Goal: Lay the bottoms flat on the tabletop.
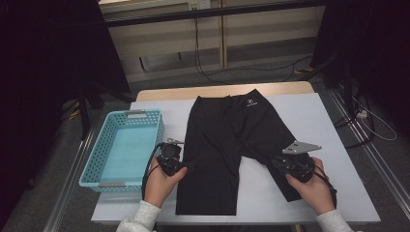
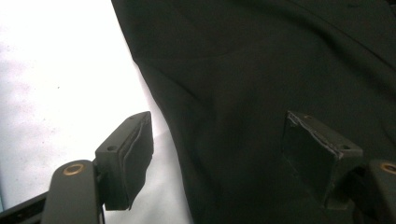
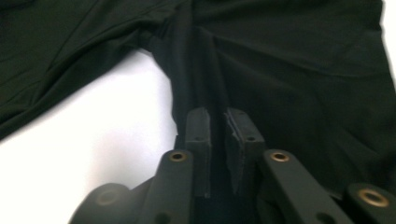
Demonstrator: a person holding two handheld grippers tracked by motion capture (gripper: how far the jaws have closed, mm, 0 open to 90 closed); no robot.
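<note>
High view is showing two hands coming in from the bottom edge, each carrying a gripper over a pair of black shorts (image 1: pixel 227 145) that is lying flat on the white table (image 1: pixel 319 116). The left gripper (image 1: pixel 189 165) is resting at the outer edge of the shorts' left leg, its jaws standing wide apart; in the left gripper view one pad is hanging over the bare table and the other over the dark cloth, with nothing pinched between them. The right gripper (image 1: pixel 276 162) is sitting on the shorts' right leg near its inner edge, and in the right gripper view its jaws are nearly closed, pinching a raised fold of the black fabric. Farther out, the waistband is lying toward the far side of the table. A light blue basket (image 1: pixel 129 115) is sitting just left of the shorts.
</note>
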